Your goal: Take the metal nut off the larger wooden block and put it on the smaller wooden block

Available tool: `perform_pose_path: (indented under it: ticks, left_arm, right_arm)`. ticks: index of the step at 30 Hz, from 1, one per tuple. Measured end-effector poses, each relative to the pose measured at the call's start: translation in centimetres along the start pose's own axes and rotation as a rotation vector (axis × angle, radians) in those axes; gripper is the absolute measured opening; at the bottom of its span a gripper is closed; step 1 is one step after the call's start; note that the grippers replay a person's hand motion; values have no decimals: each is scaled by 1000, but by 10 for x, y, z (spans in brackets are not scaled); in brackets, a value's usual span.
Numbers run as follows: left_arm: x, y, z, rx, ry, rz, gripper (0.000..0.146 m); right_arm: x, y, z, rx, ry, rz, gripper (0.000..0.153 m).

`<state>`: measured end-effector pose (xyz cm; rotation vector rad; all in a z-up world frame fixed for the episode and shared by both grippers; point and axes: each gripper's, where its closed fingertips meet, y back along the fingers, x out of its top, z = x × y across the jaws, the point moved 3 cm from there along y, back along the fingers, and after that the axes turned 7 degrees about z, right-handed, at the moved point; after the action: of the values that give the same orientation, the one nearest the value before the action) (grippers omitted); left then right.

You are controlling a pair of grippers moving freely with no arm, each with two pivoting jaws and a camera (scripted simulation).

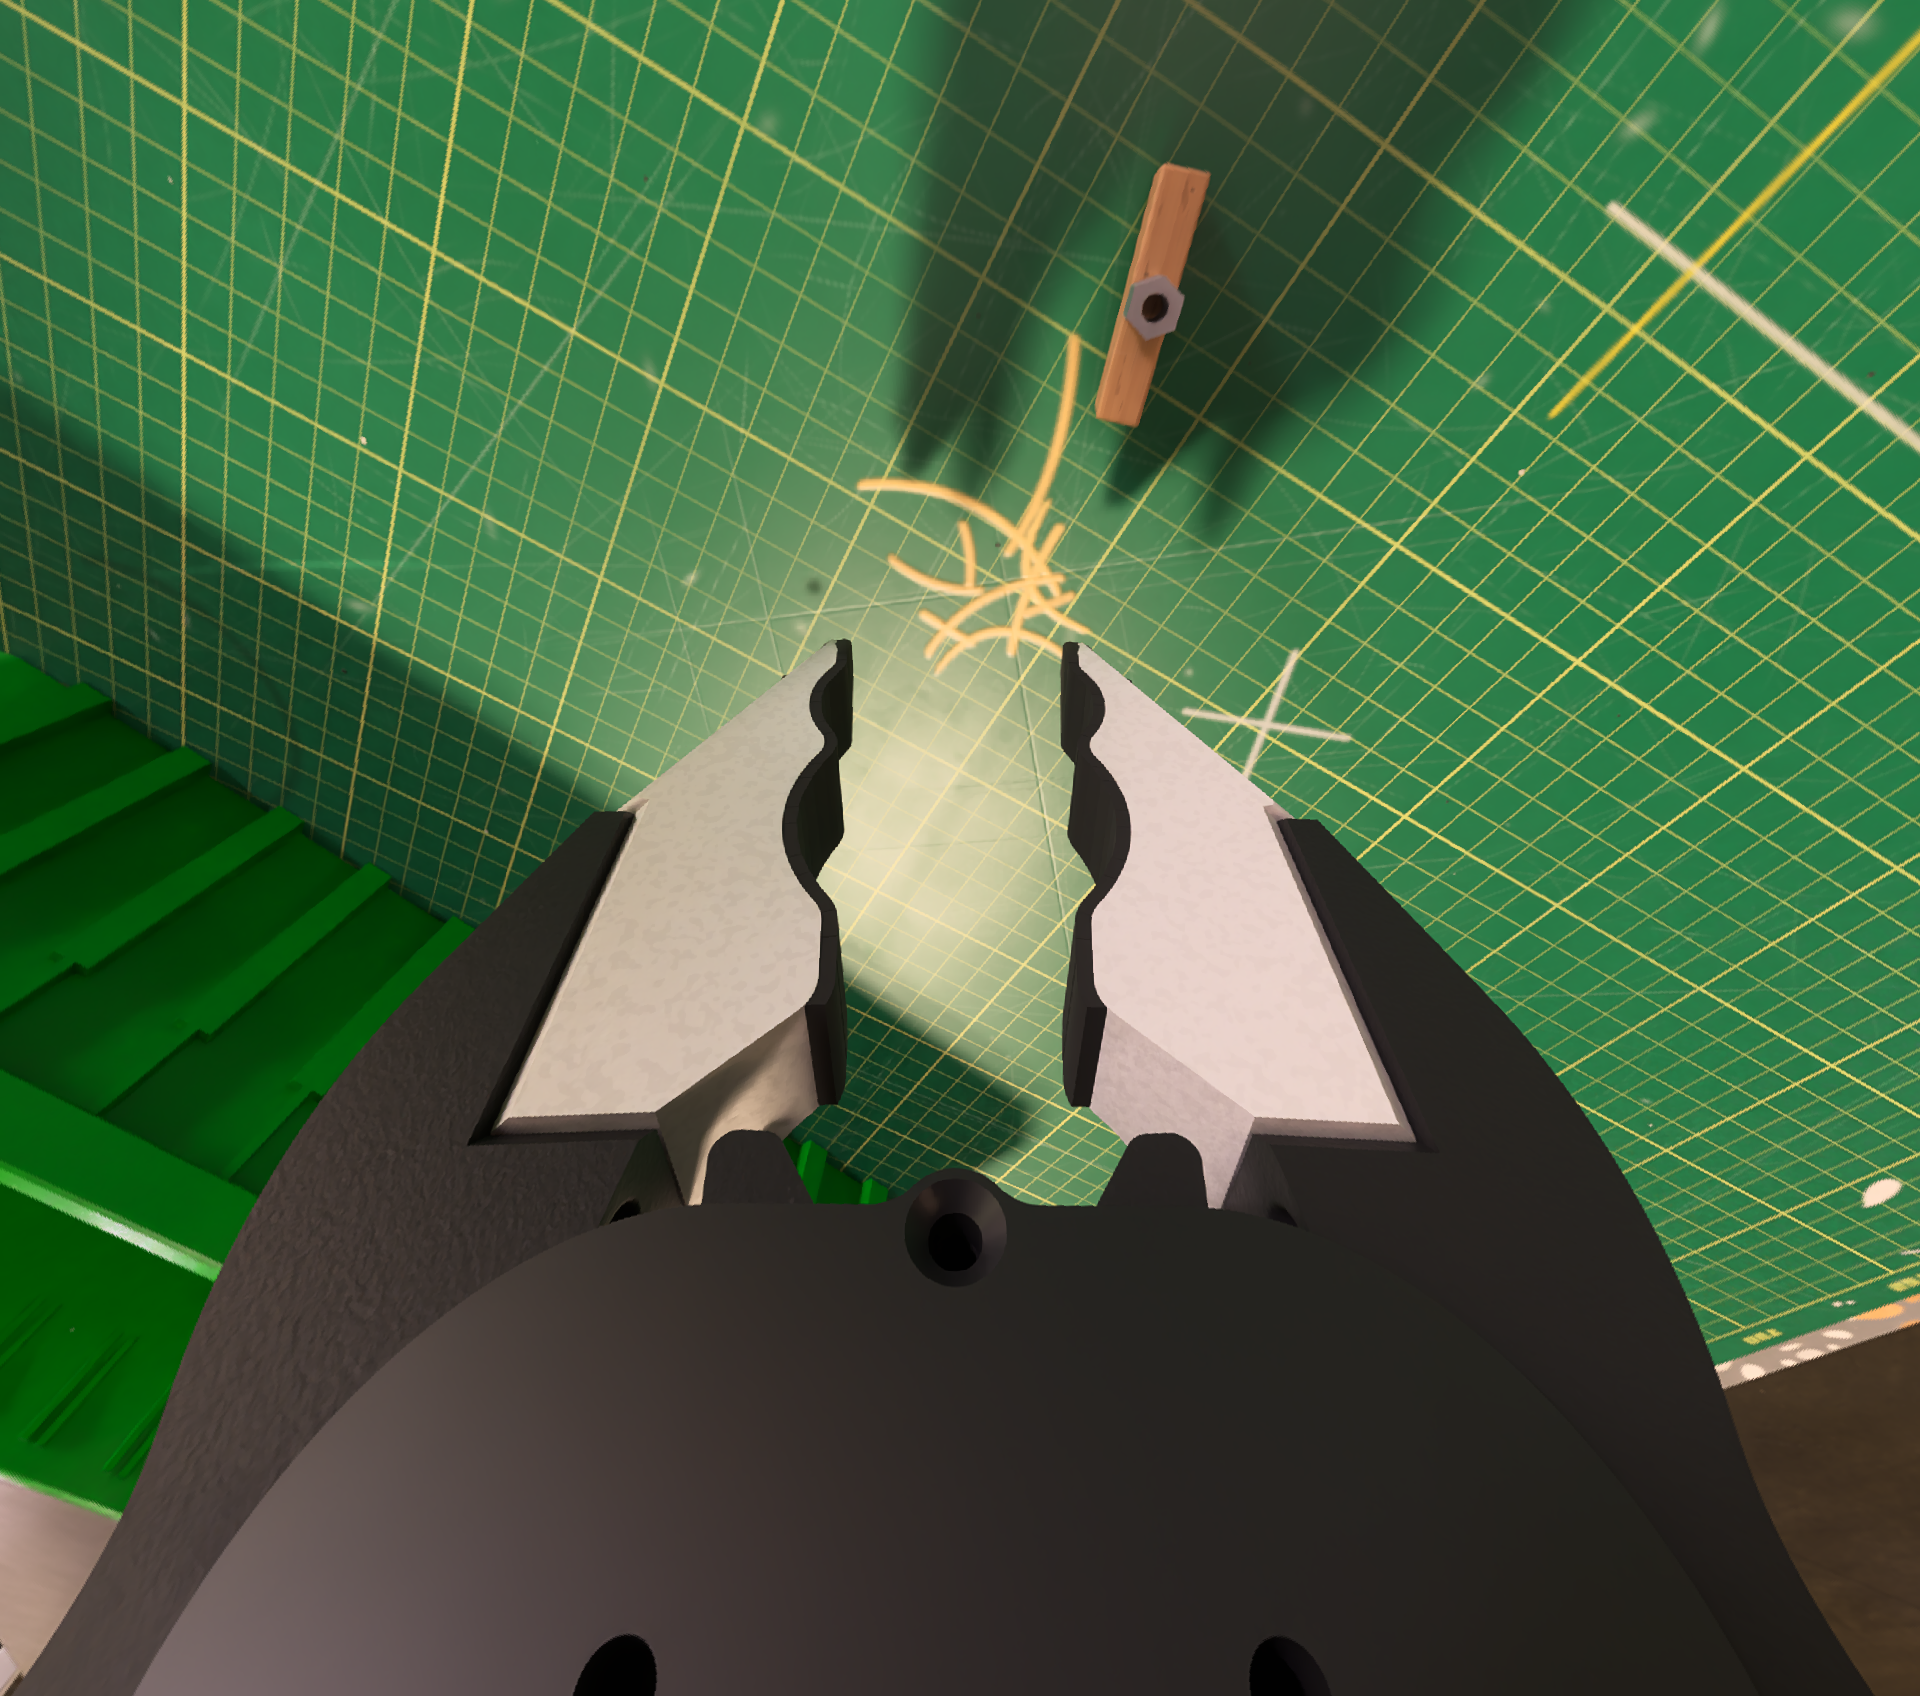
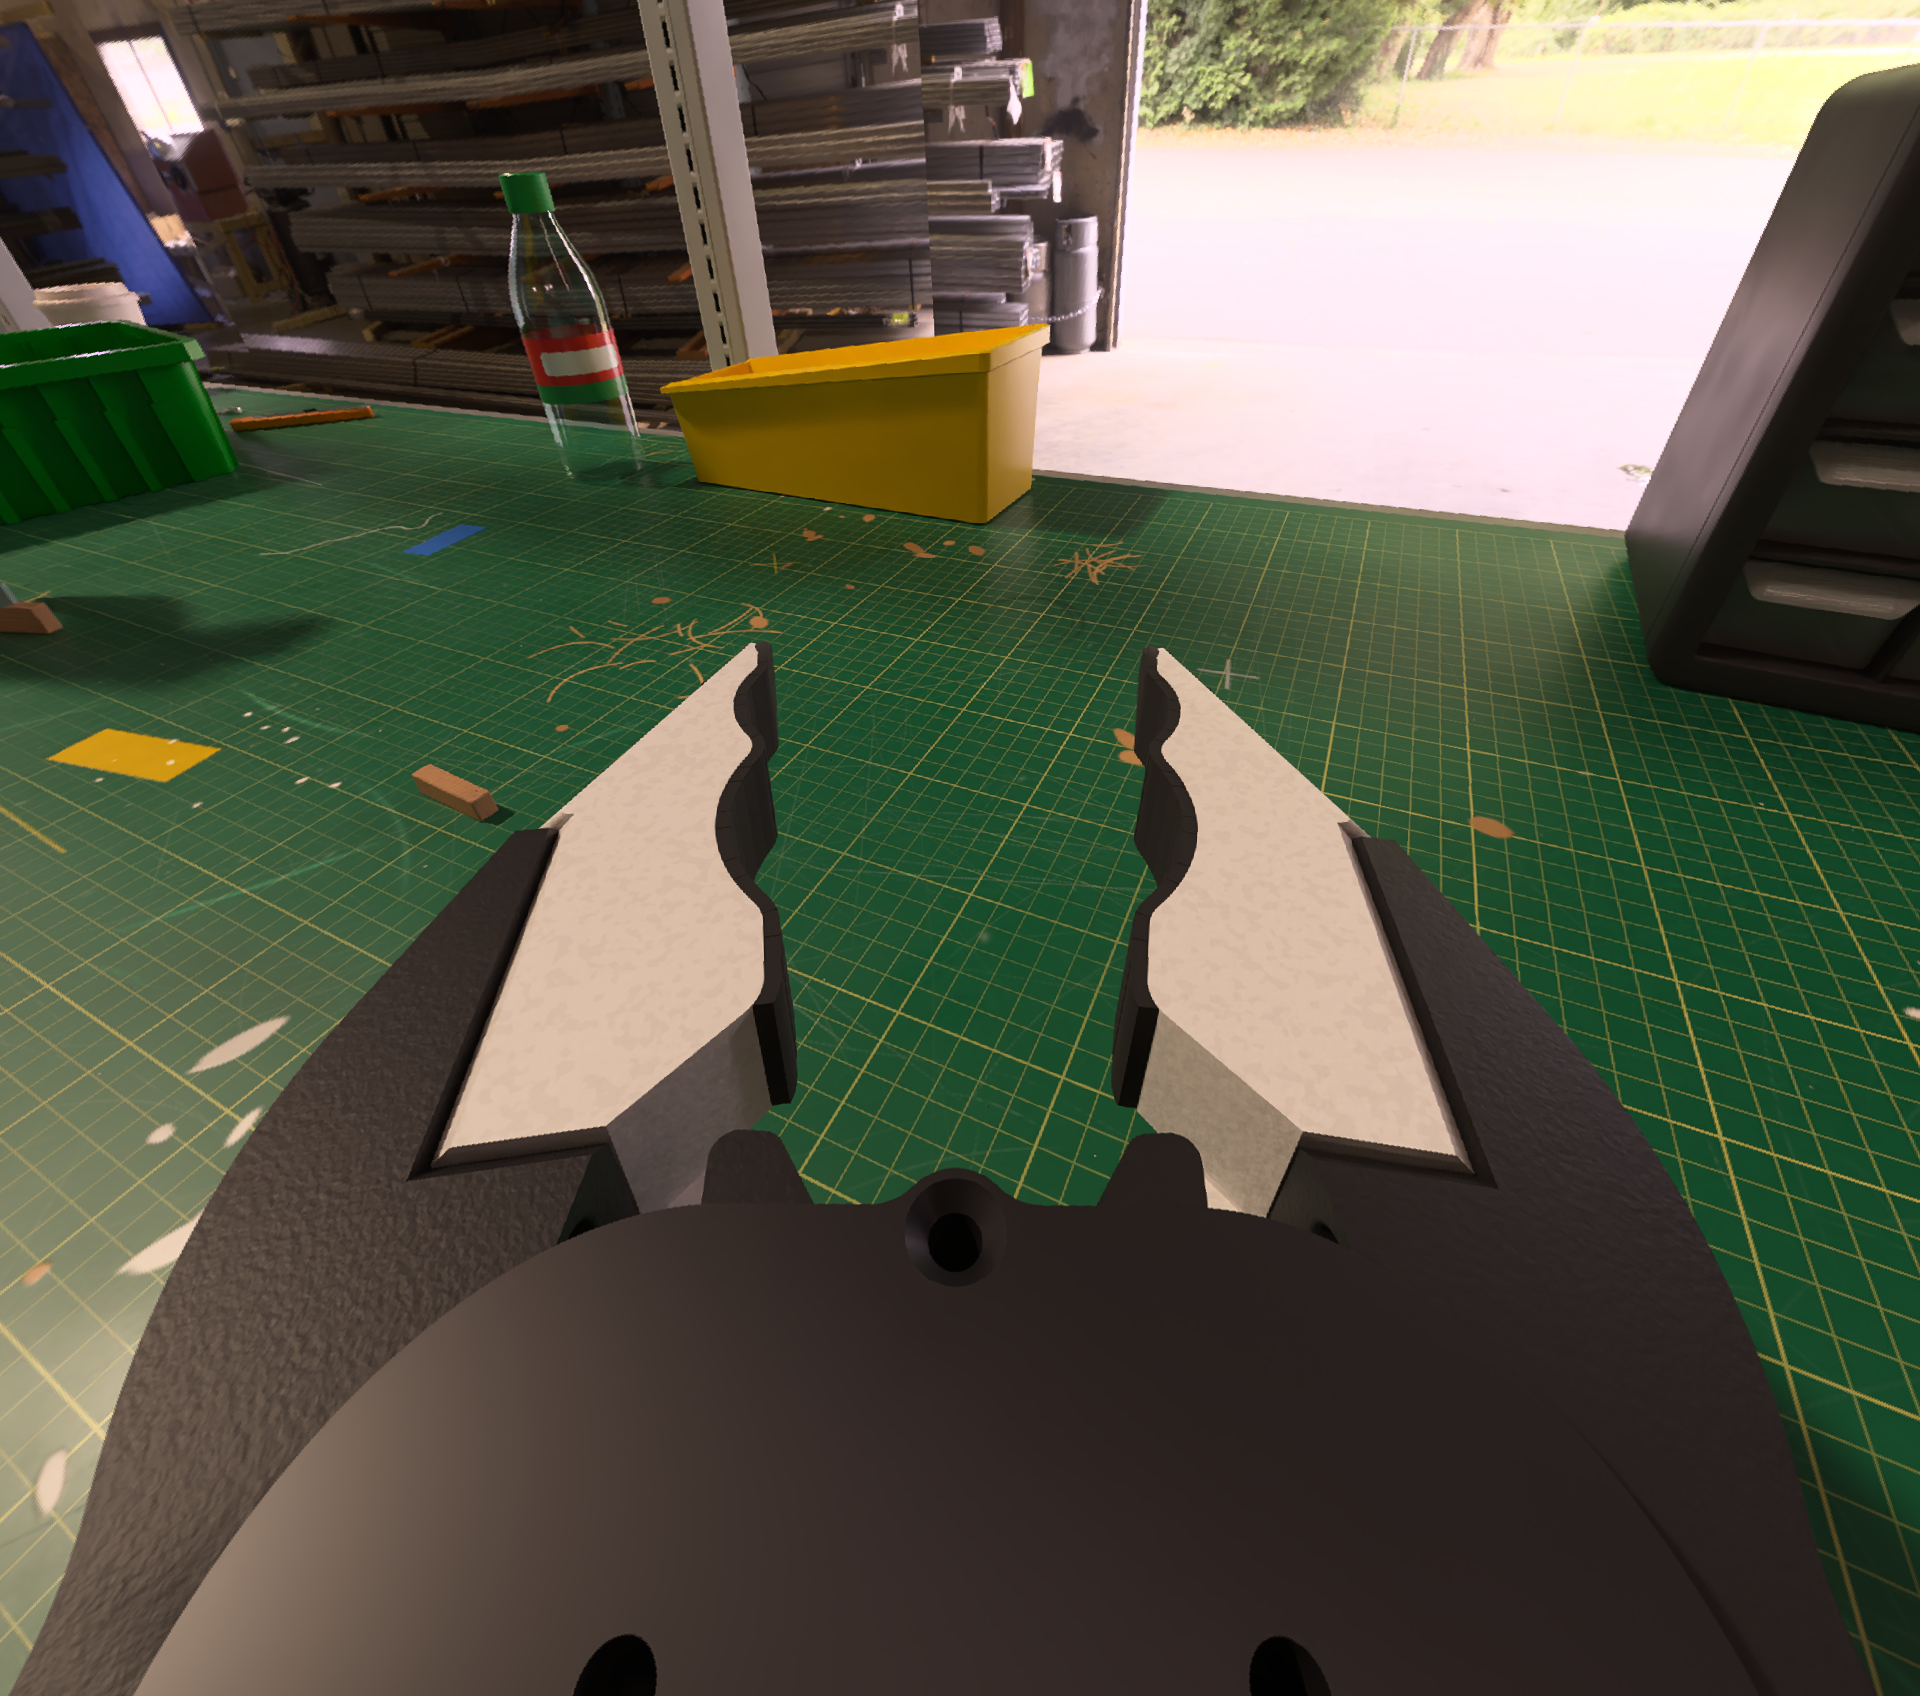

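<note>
In the left wrist view a long wooden block [image 1: 1151, 233] lies on the green cutting mat [image 1: 416, 192]. A grey metal hex nut [image 1: 1153, 308] sits on its middle. My left gripper [image 1: 956, 659] hovers above the mat, short of the block, open and empty, with a moderate gap between its jaws. In the right wrist view a small wooden block [image 2: 455, 791] lies on the mat, left of my right gripper [image 2: 956, 659], which is wide open and empty. A wooden piece [image 2: 26, 616] shows at the left edge, cut off, beside a shadow.
A green bin [image 2: 104, 420] stands at the back left and shows in the left wrist view [image 1: 156, 971]. A clear bottle [image 2: 566, 316], a yellow bin [image 2: 873, 441] and an orange stick [image 2: 301, 418] are at the back. A black rack [image 2: 1797, 420] stands right.
</note>
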<state>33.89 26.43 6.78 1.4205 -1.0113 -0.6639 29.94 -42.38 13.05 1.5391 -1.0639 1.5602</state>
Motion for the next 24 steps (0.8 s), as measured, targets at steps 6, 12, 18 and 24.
perform_pose_path:
  ticks: [6, 12, 18, 24]
  left_arm:
    - [20, 0, 11, -47, -50, 67, 41]
    - [39, -6, 23, -84, -125, 105, 44]
    - [41, -15, 23, -100, -132, 145, 46]
    - [44, -19, 26, -134, -144, 191, 47]
  right_arm:
    - [1, 1, 0, 2, -1, 2, 70]
    - [0, 0, -1, 4, 3, -3, 70]
    - [-1, 0, 0, -1, 1, -4, 70]
    - [-2, -1, -1, 1, 4, -12, 70]
